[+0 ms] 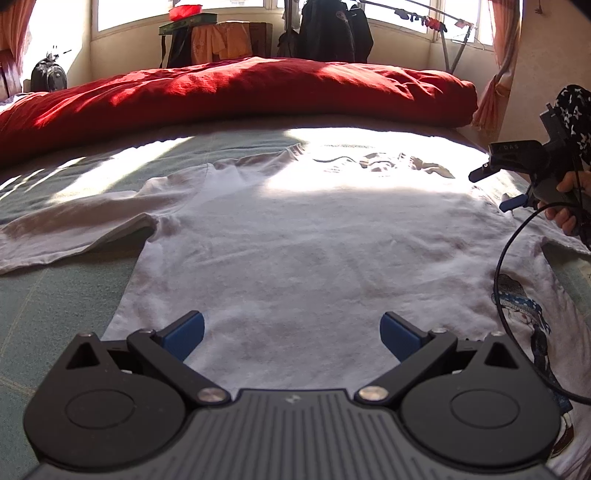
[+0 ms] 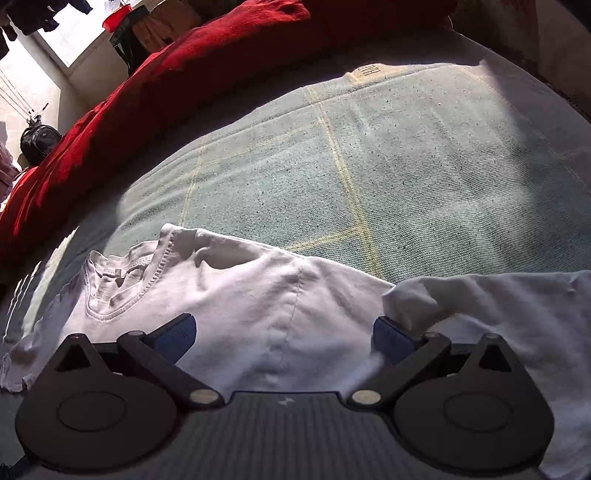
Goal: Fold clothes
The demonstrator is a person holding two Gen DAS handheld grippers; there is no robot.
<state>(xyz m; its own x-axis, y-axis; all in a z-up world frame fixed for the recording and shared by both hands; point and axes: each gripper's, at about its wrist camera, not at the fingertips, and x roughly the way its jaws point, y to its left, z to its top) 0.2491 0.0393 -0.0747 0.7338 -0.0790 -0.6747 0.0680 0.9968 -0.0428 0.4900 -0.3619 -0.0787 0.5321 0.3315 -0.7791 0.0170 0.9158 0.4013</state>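
A white T-shirt [image 1: 295, 236] lies spread flat on the green bedspread [image 1: 44, 317], back side up, its left sleeve [image 1: 66, 225] stretched out. My left gripper [image 1: 291, 332] hovers open over the hem end, blue pads wide apart with nothing between them. My right gripper [image 1: 496, 188] shows at the right edge, held by a hand, open above the shirt's right shoulder. In the right wrist view my right gripper [image 2: 284, 332] is open over the shoulder seam [image 2: 291, 310], the collar [image 2: 122, 284] to its left and a bunched sleeve [image 2: 417, 299] touching the right pad.
A red duvet [image 1: 236, 92] is heaped along the far side of the bed. A cable [image 1: 506, 280] hangs from the right gripper across the shirt's printed edge [image 1: 532, 325]. Bare bedspread [image 2: 369, 166] lies beyond the shoulder. Clothes and a drying rack [image 1: 436, 22] stand by the windows.
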